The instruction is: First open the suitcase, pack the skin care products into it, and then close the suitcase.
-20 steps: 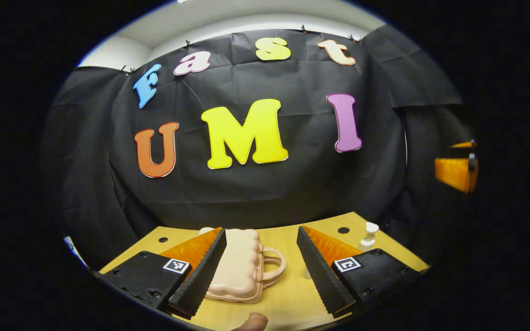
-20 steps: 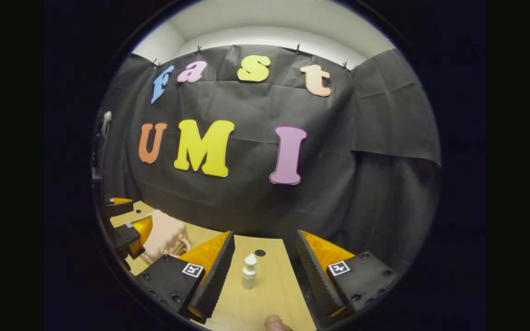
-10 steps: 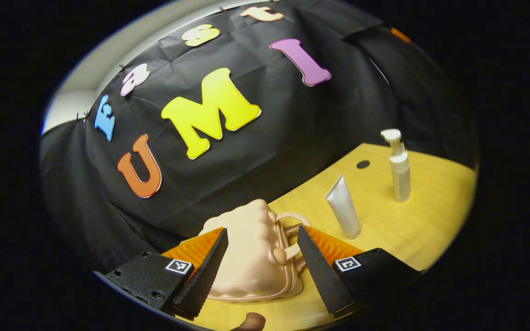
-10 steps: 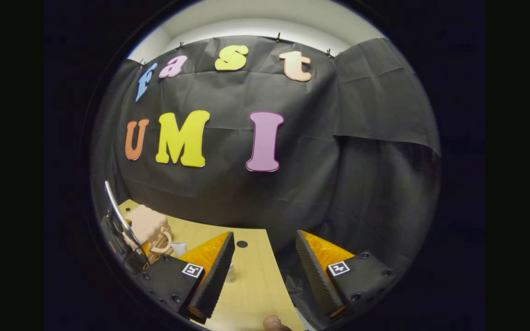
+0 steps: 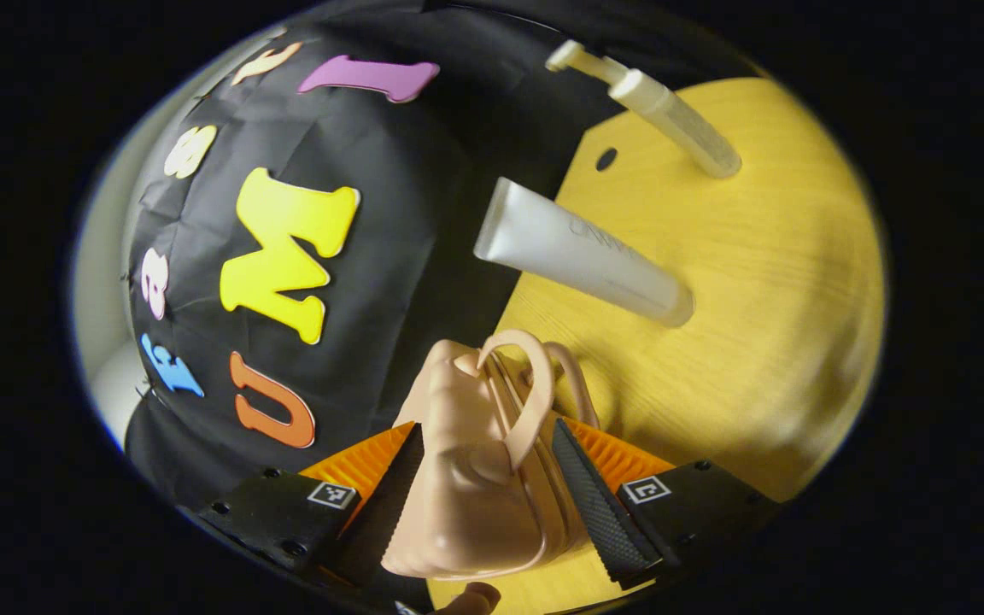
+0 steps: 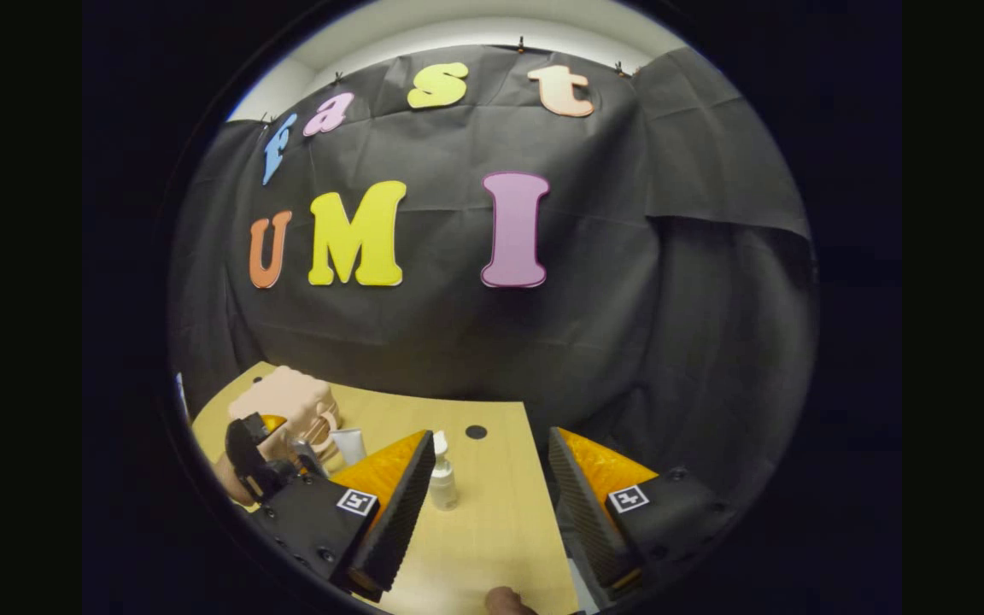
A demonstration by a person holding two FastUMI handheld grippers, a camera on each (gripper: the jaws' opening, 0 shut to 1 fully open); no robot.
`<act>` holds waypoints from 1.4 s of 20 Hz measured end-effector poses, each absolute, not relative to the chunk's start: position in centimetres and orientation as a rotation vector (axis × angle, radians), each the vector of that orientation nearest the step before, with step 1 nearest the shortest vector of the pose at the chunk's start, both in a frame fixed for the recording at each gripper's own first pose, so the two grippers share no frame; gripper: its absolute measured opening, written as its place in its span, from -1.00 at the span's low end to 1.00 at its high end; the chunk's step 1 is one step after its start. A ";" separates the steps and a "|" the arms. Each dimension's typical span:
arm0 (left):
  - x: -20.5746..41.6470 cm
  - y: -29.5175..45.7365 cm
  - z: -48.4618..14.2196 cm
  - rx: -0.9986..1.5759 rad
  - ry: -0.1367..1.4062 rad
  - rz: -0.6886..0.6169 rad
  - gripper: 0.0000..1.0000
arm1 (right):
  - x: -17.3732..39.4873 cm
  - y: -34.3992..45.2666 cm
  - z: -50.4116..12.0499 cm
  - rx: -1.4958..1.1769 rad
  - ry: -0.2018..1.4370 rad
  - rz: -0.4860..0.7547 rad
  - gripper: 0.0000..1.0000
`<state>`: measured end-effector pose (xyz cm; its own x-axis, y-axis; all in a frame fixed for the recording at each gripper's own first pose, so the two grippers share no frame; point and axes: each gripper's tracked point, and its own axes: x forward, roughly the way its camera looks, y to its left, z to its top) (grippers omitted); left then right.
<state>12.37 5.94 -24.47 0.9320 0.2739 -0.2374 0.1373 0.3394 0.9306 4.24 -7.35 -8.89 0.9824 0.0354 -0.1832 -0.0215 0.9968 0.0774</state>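
- Firstly, left gripper view, six o'clock: left gripper [image 5: 485, 427], spread open and straddling the closed suitcase [image 5: 475, 487], one finger to each shell. Contact of the pads with the case not decidable. Rolled onto its side, to judge by the steeply tilted table [image 5: 765, 307], probably to line the fingers up with the seam for prising the lid.
- Same view, centre: twin handles of the suitcase, lying together and pointing toward twelve o'clock. Taken as a sign of a case not yet opened.
- Same view, one o'clock: tube [image 5: 582, 256], standing on its cap on the table just beyond the handles, apart from the case. Set close, presumably for a short carry once the lid is up.
- Same view, farther out at one o'clock: pump bottle [image 5: 671, 115], upright, well apart from the tube, untouched.
- Right gripper view, eight o'clock: suitcase [image 6: 283, 397] with the left gripper [image 6: 274, 431] and a hand [image 6: 227, 483] at its near side. Tube [image 6: 348, 444] just to its right.
- Right gripper view, six o'clock: right gripper [image 6: 490, 434], wide open and empty, held over the table [image 6: 492, 521]. Pump bottle [image 6: 442, 474] just beside its left finger, at about seven o'clock. Likely parked there in readiness, either to steady the case or to take the bottle.
- Stage, as judged: opening not yet done, with both products outside the case.
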 end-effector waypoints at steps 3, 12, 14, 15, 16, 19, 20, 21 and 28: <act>13.8 6.4 -23.9 1.395 0.383 0.108 0.93 | 4.8 -7.1 -10.2 0.093 0.211 0.065 0.59; 15.1 5.6 -25.2 1.547 0.381 0.051 -0.04 | 3.9 -6.8 -10.3 0.042 0.204 0.072 0.56; 15.3 5.5 -26.2 1.560 0.394 -0.003 -0.35 | 3.3 -6.3 -10.2 0.033 0.206 0.044 0.58; 15.3 5.6 -26.2 1.564 0.387 -0.017 -0.43 | 2.9 -5.9 -10.1 0.030 0.208 0.026 0.58; 15.2 5.5 -25.8 1.557 0.371 -0.019 -0.59 | 2.4 -5.4 -9.6 0.022 0.202 0.010 0.58; 15.0 5.6 -25.2 1.489 0.355 -0.031 -0.76 | 1.2 -3.7 -8.0 -0.002 0.167 -0.036 0.56; 14.9 5.8 -24.9 1.478 0.346 -0.029 -0.82 | 0.9 -3.1 -7.5 -0.004 0.160 -0.043 0.56; 15.0 6.0 -24.5 1.473 0.337 -0.028 -0.85 | 0.6 -2.4 -7.0 -0.005 0.151 -0.051 0.59; 13.5 7.2 -19.8 1.331 0.278 -0.067 -1.00 | 0.7 0.9 -2.8 -0.031 0.052 -0.114 0.58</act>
<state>13.52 7.16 -19.82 0.9650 0.1101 -0.2378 0.2063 0.2407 0.9484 0.69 0.94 -2.82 0.9922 -0.1144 -0.0500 0.1128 0.9931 -0.0335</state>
